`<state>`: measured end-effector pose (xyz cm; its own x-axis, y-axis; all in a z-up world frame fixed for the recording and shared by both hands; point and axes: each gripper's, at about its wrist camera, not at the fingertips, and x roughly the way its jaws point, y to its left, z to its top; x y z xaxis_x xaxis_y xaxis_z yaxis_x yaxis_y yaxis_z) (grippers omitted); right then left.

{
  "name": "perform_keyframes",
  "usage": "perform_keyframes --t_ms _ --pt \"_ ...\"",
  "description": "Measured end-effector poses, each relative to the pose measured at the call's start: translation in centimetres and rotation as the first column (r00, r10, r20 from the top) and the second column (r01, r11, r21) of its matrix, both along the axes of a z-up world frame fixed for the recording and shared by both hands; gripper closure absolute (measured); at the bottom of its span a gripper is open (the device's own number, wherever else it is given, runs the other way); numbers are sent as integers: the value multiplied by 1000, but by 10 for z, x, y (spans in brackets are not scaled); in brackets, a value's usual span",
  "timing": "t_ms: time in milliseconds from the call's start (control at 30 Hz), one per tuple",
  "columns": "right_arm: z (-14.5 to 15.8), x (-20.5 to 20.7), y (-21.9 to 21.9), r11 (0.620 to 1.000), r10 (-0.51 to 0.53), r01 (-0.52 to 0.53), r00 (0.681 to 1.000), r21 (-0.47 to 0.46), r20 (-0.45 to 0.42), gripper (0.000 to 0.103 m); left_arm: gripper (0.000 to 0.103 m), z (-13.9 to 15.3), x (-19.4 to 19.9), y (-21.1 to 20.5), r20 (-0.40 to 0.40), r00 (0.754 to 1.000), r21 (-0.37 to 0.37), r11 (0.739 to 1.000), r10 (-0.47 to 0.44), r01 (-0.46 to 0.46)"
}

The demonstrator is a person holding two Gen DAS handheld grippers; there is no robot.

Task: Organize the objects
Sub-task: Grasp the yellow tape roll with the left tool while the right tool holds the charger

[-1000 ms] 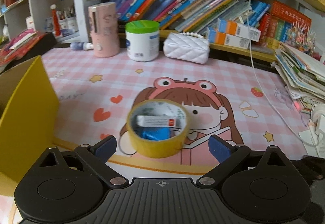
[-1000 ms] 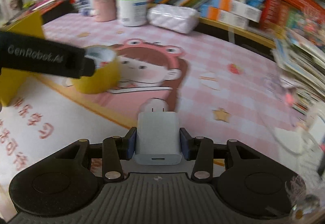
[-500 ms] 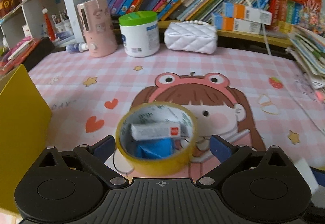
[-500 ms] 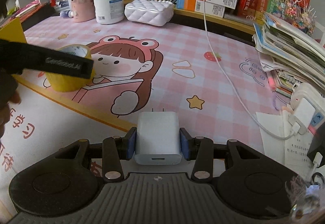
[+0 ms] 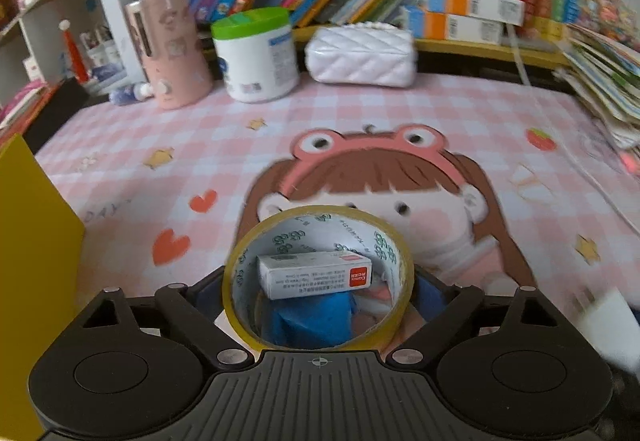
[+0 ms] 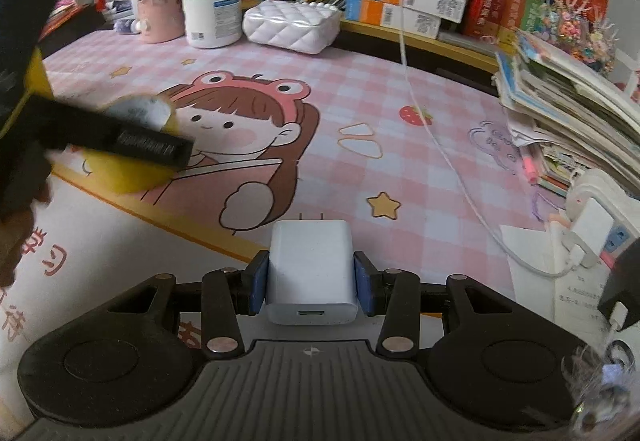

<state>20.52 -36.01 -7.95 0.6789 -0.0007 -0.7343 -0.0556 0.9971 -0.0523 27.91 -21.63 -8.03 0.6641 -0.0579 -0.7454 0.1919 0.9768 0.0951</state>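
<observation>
The roll of yellow tape [image 5: 318,277] stands on its flat side on the pink cartoon desk mat [image 5: 360,129], and it hides most of both blue pads of the left gripper [image 5: 319,291], so whether they already touch the roll's wall cannot be settled; they appear to sit just beside it on either side. The jaws are closing with the roll between them. Inside the ring lie a small white box with a red end [image 5: 314,275] and a blue object [image 5: 312,315] under it, the latter partly covered and hard to identify. A yellow box wall [image 5: 36,273] is cut off at the left edge of the left wrist view.

In the right wrist view the left gripper's dark finger [image 6: 120,139] crosses in front of the tape, blurred, and its printed lettering is unreadable. A person's hand at the far left edge is mostly out of frame.

The right gripper [image 6: 311,281] is tilted down toward the mat and clenched on a white charger plug [image 6: 311,273], its blue pads pressed to both sides, prongs pointing away. A white cable [image 6: 432,137] trails across the mat to a power strip [image 6: 596,217] at the right, beside a slumped stack of booklets [image 6: 568,97].
</observation>
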Motion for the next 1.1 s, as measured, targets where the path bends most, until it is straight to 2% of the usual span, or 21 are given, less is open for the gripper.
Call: perform_keyframes --t_ms 167,367,600,767,1100 --pt "5 -4 -3 999 -51 50 999 7 18 62 11 6 -27 -1 -13 999 -26 999 -38 37" --pt "17 -13 1 997 -70 69 995 21 68 62 11 40 -54 10 114 993 -65 997 -31 38" --pt "40 -23 19 998 -64 59 983 33 173 62 11 78 -92 43 249 968 -109 994 28 0" --pt "51 -35 44 999 -29 23 978 32 207 62 11 85 -112 75 252 962 -148 987 100 -63" --pt "66 -66 117 997 68 -74 971 16 231 62 11 91 -158 136 269 954 -162 983 132 -90"
